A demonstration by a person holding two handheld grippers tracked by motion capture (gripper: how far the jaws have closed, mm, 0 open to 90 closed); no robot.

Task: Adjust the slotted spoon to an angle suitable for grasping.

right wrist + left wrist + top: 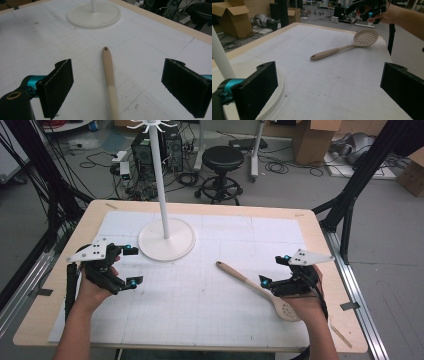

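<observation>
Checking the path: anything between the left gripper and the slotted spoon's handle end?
Nothing: in the high view, bare white gridded mat separates the left gripper from the spoon. The stand base sits farther back.

one slotted spoon [260,290] lies on the mat at about four o'clock. one white stand [166,238] rises at about eleven o'clock. two grippers are on show, the left gripper [131,265] at nine o'clock and the right gripper [274,269] at three. one black stool [222,160] stands beyond the table at twelve.

Left hand-held gripper [131,265], right hand-held gripper [275,269]: black frames, teal fittings, grey three-cornered plates.
</observation>
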